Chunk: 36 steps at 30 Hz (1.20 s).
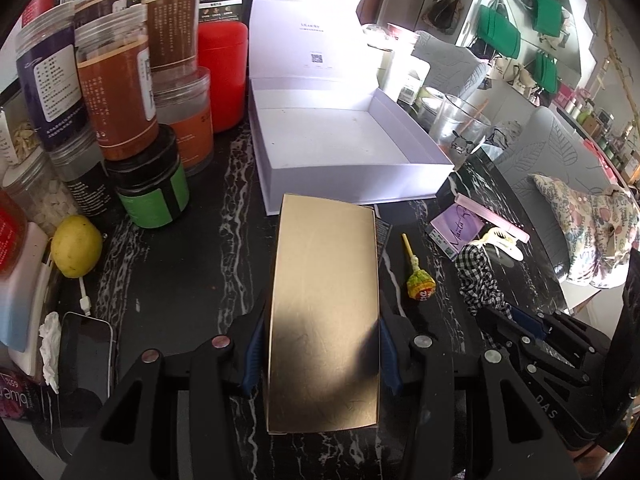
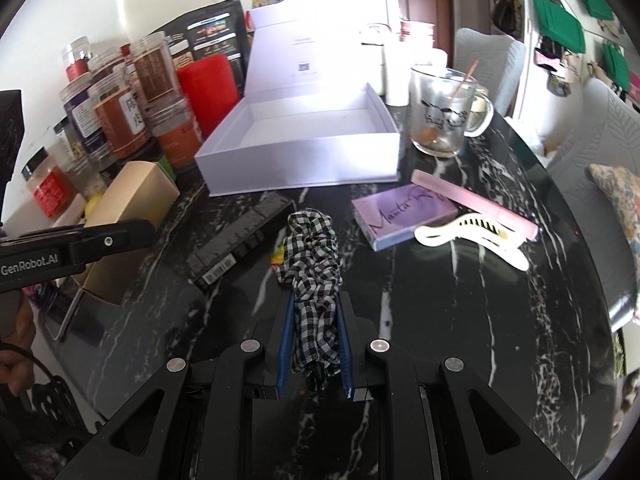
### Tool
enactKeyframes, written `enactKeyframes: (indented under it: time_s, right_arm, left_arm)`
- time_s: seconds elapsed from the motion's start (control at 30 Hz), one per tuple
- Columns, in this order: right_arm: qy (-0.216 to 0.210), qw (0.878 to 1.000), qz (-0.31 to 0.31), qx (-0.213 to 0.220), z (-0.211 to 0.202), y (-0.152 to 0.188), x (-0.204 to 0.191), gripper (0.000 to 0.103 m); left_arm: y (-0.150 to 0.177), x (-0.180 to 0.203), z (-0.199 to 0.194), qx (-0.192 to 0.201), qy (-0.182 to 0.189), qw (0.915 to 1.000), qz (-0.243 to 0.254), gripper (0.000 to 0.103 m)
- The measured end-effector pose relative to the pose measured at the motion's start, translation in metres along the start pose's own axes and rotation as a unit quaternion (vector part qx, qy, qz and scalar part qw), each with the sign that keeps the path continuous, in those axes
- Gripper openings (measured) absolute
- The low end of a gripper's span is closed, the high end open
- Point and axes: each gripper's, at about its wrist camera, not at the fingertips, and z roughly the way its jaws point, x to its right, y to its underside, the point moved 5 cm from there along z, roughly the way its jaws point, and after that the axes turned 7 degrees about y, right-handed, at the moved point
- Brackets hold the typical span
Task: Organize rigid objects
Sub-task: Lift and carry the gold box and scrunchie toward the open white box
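Both hand-held grippers tilt downward over the dark surface (image 2: 460,300). The left hand-held gripper (image 1: 324,344) clamps a gold box (image 1: 326,300), short of the open white box (image 1: 340,148). The right hand-held gripper (image 2: 314,344) pinches a checked scrunchie (image 2: 312,264).

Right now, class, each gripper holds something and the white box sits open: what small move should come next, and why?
Probably carry the gold box, clamped in the left gripper, forward over the open white box just ahead, which looks empty. The right gripper is pinching only a checked scrunchie.
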Motion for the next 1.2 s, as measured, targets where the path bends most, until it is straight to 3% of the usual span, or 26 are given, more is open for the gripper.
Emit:
enactKeyframes:
  time_s: [0.5,1.2]
  right_arm:
    - [-0.043,0.998,-0.036,0.024,0.000,-0.055,-0.026,0.020]
    - [-0.012,0.995,-0.057,0.086,0.010,-0.131,-0.002,0.020]
  left_arm:
    - [-0.040,-0.009,0.000,0.020,0.010,0.9997,-0.005,0.047]
    - [-0.129,0.009,0.009,0.076,0.016,0.9962,0.039,0.047]
